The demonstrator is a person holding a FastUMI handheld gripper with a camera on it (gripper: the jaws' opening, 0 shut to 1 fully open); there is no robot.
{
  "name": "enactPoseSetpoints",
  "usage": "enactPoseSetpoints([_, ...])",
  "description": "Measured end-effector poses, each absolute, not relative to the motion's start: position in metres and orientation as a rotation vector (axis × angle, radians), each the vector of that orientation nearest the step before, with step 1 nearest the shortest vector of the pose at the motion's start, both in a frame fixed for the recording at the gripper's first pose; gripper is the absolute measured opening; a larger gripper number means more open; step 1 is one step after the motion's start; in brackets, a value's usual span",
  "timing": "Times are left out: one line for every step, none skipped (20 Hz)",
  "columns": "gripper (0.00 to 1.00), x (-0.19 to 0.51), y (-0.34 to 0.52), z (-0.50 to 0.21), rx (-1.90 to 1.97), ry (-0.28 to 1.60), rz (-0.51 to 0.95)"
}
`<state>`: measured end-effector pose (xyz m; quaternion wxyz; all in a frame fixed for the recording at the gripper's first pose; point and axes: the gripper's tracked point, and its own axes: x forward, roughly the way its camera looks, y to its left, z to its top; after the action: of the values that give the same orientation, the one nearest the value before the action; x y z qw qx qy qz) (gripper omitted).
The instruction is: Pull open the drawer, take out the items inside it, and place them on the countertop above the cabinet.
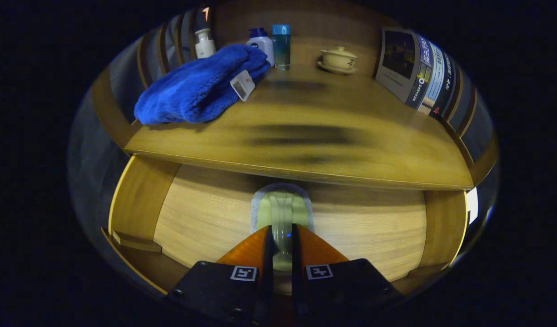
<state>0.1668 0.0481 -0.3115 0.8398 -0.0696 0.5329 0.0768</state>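
Gripping: tool (282,236) is closed to a narrow gap on a pale, see-through upright piece that looks like a handle (282,218); both fingers appear pressed on its sides.
Handle setting: it stands on a greenish pad with a grey border (260,204), in the middle of the drawer front (206,218), at 12 o'clock from the fingertips.
Drawer: light wood panel under the overhanging worktop (305,136); darker side panels stand at 9 and 3 o'clock. I cannot tell how far out it is, and nothing inside is in sight.
Handling, judged: the handle looks stiff, smooth and possibly slippery, so a hold low on its middle with a straight pull should suit it; a skewed pull may let it slide out of the fingers.
Contents: unknown, so weight and fragility cannot be judged yet.
Worktop, 11 o'clock: a blue fluffy towel (201,86) with a tag, soft and light.
Worktop, 12 o'clock: a white bottle (205,43), a blue-capped bottle (260,41) and a clear blue-topped container (281,45) behind the towel.
Worktop, 1 o'clock: a lidded cup on a saucer (337,59), fragile.
Worktop, 2 o'clock: a stack of books (419,68).
Landing spot, judged: the bare middle strip.
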Motion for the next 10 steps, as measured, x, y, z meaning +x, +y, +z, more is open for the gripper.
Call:
enactPoseSetpoints([0.25, 0.166, 0.048, -0.303, -0.189, 1.1, 0.188])
enactPoseSetpoints([0.26, 0.168, 0.045, -0.293, -0.252, 1.06, 0.205])
enactPoseSetpoints([0.25, 0.169, 0.041, -0.282, -0.316, 1.02, 0.221])
enactPoseSetpoints([0.26, 0.166, 0.043, -0.271, -0.354, 0.991, 0.246])
enactPoseSetpoints([0.26, 0.159, 0.048, -0.264, -0.36, 0.978, 0.276])
enactPoseSetpoints([0.26, 0.152, 0.053, -0.256, -0.354, 0.971, 0.306])
enactPoseSetpoints([0.26, 0.146, 0.055, -0.246, -0.355, 0.959, 0.323])
enactPoseSetpoints([0.25, 0.14, 0.053, -0.239, -0.357, 0.951, 0.336])
enactPoseSetpoints([0.25, 0.136, 0.053, -0.232, -0.351, 0.932, 0.352])
enactPoseSetpoints([0.26, 0.132, 0.053, -0.222, -0.342, 0.915, 0.369])
